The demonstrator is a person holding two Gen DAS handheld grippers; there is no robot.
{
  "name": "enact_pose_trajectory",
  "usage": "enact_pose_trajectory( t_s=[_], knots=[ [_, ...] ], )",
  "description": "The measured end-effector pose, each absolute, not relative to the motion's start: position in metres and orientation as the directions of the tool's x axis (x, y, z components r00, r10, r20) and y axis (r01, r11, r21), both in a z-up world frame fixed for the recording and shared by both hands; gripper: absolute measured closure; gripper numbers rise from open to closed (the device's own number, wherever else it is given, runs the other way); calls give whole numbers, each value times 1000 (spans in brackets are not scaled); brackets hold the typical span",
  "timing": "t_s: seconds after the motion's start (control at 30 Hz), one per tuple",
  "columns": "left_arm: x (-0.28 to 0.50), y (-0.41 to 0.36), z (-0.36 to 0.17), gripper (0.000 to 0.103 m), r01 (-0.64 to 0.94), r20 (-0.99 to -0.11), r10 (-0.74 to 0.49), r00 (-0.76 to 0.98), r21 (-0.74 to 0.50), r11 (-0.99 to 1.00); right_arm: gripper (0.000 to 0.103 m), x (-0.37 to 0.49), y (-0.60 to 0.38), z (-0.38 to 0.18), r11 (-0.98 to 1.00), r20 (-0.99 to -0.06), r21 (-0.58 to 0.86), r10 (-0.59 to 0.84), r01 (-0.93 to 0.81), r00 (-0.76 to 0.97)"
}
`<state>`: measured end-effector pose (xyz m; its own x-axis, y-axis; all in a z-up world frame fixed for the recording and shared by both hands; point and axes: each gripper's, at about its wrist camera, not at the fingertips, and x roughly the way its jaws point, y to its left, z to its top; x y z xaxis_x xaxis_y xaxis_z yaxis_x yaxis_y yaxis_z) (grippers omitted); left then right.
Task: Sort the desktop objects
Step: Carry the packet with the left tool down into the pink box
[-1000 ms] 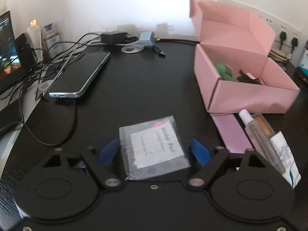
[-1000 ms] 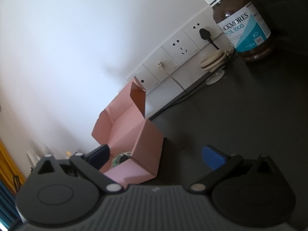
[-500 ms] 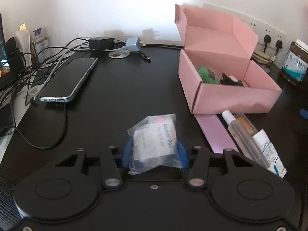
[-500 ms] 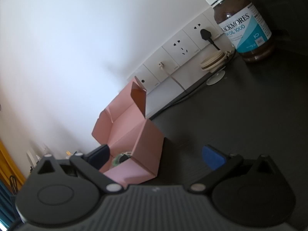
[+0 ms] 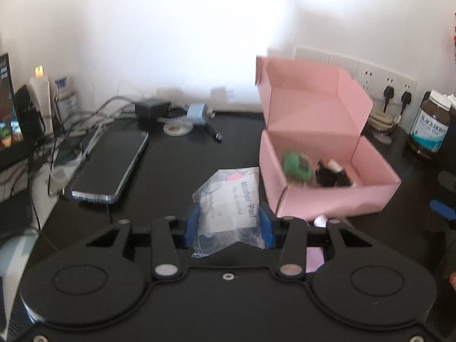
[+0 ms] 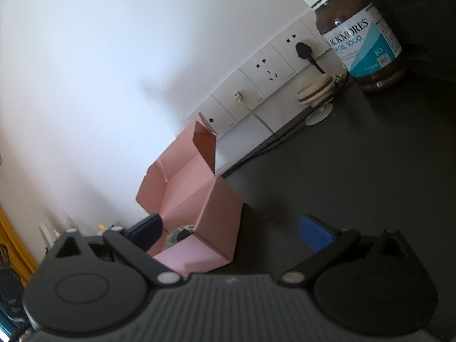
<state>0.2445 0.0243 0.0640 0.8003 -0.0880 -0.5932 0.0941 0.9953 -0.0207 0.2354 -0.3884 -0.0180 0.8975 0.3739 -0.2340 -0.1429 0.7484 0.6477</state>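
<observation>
Packet clamped in left gripper | pink box just right | right gripper apart

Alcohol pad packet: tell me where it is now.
Left wrist view: the alcohol pad packet is clamped in the left claw, just left of the open pink box.

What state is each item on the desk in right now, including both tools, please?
Left tool: shut on the alcohol pad packet, jaws just closed in on it.
Alcohol pad packet: gripped, crumpled.
Right tool: open, nothing between its pads.
Pink box: lid open, holding a green item and dark items.
Phone: screen dark, lying flat.
Brown bottle: upright, capped.
</observation>
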Motion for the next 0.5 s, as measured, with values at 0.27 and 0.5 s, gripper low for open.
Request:
enact_pose_trajectory(
  t_s=[0.27, 0.5],
  knots=[
    [264, -20, 86, 59, 143, -542, -111, 833, 17, 990, 1, 235, -387, -19, 745, -234, 653, 374, -140, 897],
    [300, -71, 78, 59, 189, -565, -143, 813, 23, 982, 1, 236, -388, -19, 738, -235, 661, 375, -136, 897]
  ],
)
